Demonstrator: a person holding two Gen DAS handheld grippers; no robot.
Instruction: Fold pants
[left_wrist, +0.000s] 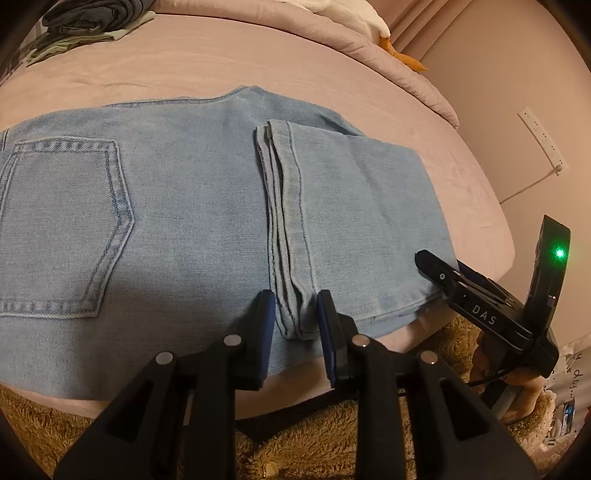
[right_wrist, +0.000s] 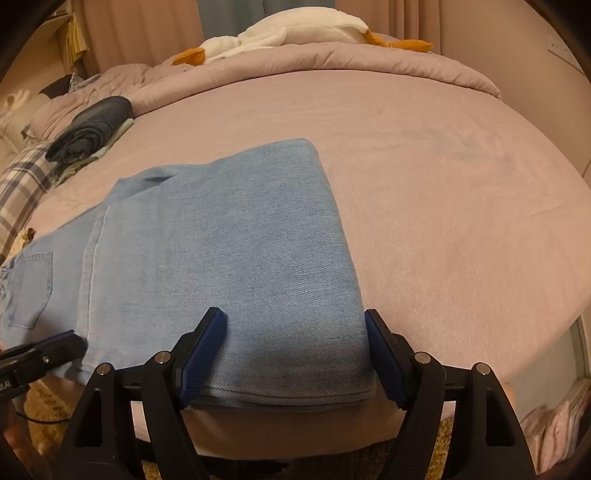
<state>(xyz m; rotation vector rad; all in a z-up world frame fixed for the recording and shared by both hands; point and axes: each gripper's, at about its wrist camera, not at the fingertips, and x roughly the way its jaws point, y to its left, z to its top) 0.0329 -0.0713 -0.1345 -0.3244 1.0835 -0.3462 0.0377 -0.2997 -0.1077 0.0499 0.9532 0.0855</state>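
The light-blue denim pants (left_wrist: 207, 206) lie flat on the pink bedsheet (left_wrist: 476, 192), along its near edge, probably so both grippers can reach without leaning over. At the left is the seat, with 1 stitched back pocket (left_wrist: 62, 225) facing up. The legs are already doubled back over it, so the stacked hem edges (left_wrist: 284, 229) run across the middle of the garment.

The left gripper (left_wrist: 295, 325) stands at the near end of those hems, its blue pads narrowly set with the layered hem corner between them; whether they pinch it I cannot tell.

To the right, the right gripper (right_wrist: 295, 360) straddles the folded end (right_wrist: 280, 397), fingers spread wide, not pressing the cloth, seemingly placed to take that end for a further fold.

The denim looks smooth and pale, with even edges and the fold crisp and thick.
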